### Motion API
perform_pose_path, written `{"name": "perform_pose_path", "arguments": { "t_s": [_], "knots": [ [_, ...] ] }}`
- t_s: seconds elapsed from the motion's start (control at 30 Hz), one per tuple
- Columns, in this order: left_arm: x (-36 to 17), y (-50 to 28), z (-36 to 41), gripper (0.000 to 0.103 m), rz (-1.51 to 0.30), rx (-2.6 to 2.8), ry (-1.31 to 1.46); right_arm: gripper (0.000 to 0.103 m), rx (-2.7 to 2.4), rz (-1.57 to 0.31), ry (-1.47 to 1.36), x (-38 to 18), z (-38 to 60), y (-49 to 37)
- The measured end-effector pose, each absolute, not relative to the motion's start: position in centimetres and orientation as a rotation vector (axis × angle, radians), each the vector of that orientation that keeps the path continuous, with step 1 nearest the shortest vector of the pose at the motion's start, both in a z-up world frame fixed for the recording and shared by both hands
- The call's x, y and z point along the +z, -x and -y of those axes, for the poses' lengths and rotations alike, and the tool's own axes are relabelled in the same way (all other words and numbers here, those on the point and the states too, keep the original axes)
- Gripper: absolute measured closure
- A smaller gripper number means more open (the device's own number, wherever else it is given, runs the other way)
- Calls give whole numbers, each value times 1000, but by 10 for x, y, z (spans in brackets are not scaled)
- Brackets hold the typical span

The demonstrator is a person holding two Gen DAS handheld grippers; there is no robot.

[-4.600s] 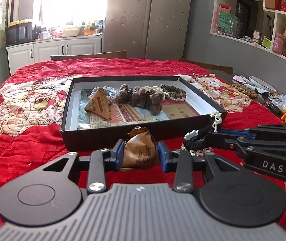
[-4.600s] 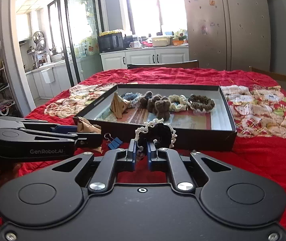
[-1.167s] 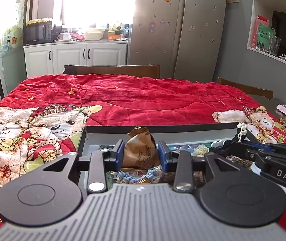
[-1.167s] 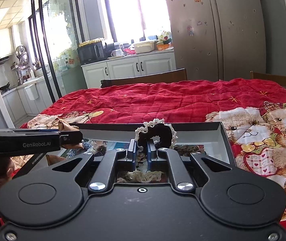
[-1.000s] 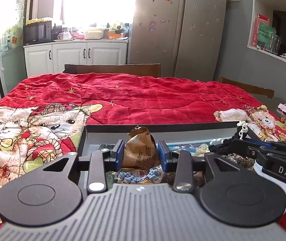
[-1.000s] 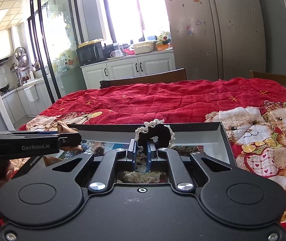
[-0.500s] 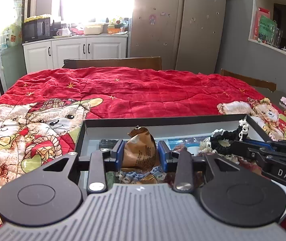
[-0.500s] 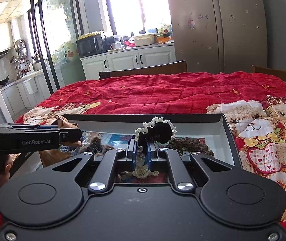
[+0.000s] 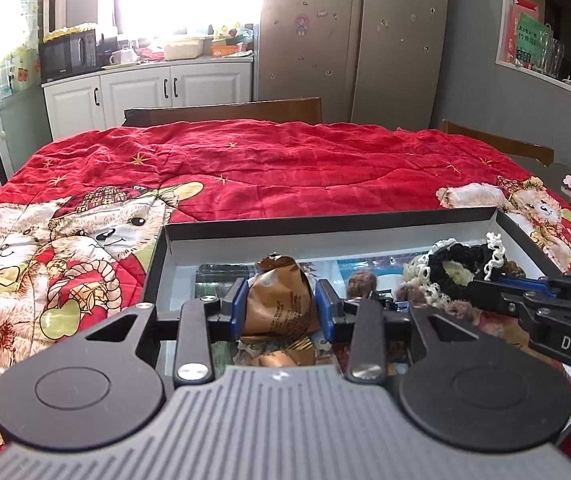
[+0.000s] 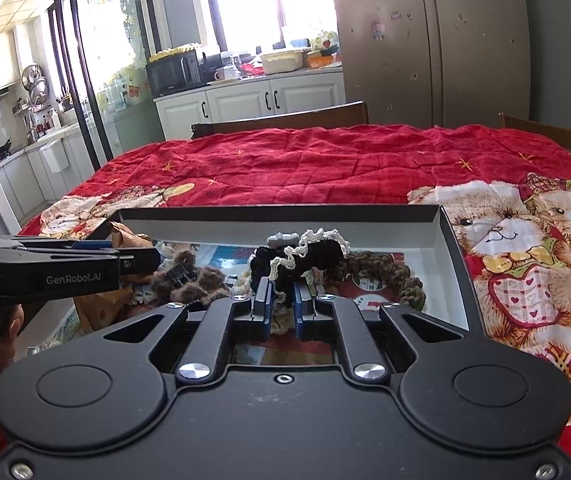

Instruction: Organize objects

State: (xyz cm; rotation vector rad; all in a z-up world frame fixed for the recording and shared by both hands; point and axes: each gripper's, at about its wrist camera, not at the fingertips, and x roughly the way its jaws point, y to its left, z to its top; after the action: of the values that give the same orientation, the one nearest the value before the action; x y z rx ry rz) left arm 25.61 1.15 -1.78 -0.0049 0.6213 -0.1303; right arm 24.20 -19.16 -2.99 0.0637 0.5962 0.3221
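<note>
Item: my left gripper [image 9: 278, 312] pinches a crumpled brown paper packet [image 9: 277, 304], my right gripper [image 10: 282, 307] a black lace-trimmed scrunchie [image 10: 305, 258], both above the crowded black shallow cardboard box [image 10: 277, 213]; risk: either drop lands atop neighbours and rolls astray.

Black tongs [image 9: 278, 309], blue pads [image 9: 238, 307], silver screws, white "GenRobot.AI" and "DAS" lettering
</note>
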Motion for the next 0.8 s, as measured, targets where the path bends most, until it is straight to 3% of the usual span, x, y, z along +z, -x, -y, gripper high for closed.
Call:
{"name": "perform_pose_path", "arguments": {
  "t_s": [0.6, 0.8],
  "knots": [
    [-18, -254, -10, 58, -614, -127, -10, 90, 321, -608, -66, -34, 192, -243],
    [-18, -253, -10, 50, -610, -123, -13, 87, 321, -610, -67, -34, 192, -243]
  ]
}}
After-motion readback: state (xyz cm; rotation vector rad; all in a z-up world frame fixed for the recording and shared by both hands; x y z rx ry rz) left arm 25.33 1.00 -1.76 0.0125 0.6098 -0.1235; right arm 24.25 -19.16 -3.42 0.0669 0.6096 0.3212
